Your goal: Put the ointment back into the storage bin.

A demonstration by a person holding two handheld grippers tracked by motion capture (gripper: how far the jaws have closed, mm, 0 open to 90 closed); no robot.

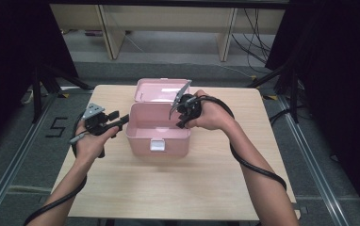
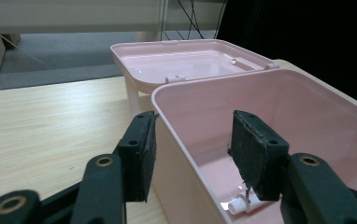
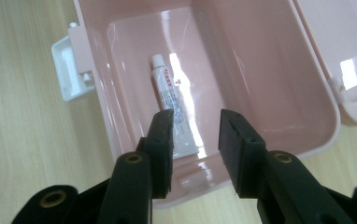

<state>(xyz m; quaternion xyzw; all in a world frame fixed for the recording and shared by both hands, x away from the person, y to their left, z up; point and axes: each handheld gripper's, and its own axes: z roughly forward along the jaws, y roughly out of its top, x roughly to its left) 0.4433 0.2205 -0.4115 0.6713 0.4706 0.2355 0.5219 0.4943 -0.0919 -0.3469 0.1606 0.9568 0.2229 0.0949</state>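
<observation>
While both hands hover at either side of it, the pink plastic storage box point(image 1: 157, 129) sits near the middle of the pale wooden worktop point(image 1: 192, 183), its hinged pink lid point(image 1: 161, 89) thrown back and lying open behind it, on the side away from the person. A white latch point(image 1: 157, 145) hangs on the front wall of the box, facing the person.

At the left wall of the box is the left gripper point(image 1: 121, 121), its fingers point(image 2: 139, 158) spread apart. Seen in the left gripper view, one finger stands outside the wall and the other inside the box, with the rim between them; the pads do not press on the wall, so nothing is grasped.

Above the right half of the box is the right gripper point(image 1: 180, 110), pointing down into it. Its fingers point(image 3: 162, 144) are released and stand wide with nothing between them.

On the floor of the box lies a small white tube with red print point(image 3: 173, 109), flat, its cap end pointing toward the latch wall. In the right gripper view it lies below the gripper's open fingers, apart from them. In the left gripper view its cap end point(image 2: 242, 204) peeps out beside the inner finger.
</observation>
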